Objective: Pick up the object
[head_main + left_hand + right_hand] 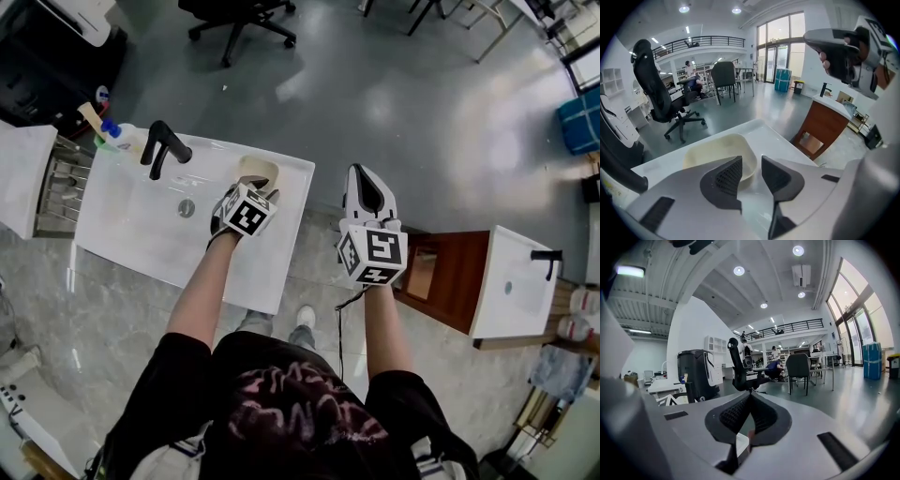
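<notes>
A shallow cream dish (258, 171) sits at the far right corner of the white sink counter (141, 230). My left gripper (255, 190) points steeply down over the dish's near edge. In the left gripper view the dish (710, 152) lies just beyond the jaws, and my left gripper (751, 171) is open, its pads astride the dish's right rim without pressing on it. My right gripper (362, 178) hangs in the air to the right of the counter, above the floor. Seen in its own view, the right gripper (749, 397) is shut with nothing in it.
A black faucet (161, 145) and a bottle with a blue cap (117, 136) stand at the counter's far left. A brown vanity with a white basin (511, 281) stands to the right. A black office chair (239, 19) is on the grey floor beyond.
</notes>
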The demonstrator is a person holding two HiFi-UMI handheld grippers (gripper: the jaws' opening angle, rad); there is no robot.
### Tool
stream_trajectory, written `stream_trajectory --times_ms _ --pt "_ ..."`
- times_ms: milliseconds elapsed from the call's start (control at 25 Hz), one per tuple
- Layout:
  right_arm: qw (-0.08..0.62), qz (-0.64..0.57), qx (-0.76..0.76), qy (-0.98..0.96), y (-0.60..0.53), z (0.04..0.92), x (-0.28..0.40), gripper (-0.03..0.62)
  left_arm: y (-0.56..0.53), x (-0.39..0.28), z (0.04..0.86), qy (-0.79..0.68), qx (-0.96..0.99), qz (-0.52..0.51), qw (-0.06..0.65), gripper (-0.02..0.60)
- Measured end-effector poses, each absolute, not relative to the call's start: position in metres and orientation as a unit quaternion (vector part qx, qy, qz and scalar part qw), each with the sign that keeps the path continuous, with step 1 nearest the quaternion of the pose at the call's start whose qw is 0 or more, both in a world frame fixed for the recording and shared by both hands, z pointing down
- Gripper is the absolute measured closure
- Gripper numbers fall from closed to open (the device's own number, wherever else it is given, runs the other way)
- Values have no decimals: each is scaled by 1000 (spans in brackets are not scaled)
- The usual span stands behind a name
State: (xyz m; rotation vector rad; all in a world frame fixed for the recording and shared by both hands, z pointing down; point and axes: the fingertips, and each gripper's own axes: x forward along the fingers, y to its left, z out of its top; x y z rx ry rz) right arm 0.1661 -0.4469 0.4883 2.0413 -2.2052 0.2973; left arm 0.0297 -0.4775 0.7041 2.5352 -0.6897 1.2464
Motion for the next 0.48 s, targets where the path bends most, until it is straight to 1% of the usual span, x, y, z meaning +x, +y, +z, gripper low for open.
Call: stream_trajectory --times_ms 200,360,480 --pt "62 104 678 -725 -447 494 171 579 -478 32 709 -218 861 446 108 445" --pt "63 106 677 -725 -447 495 171 579 -477 33 709 -209 862 448 108 479" --pt "64 106 676 -726 -447 495 170 579 -477 33 710 -209 863 448 108 483"
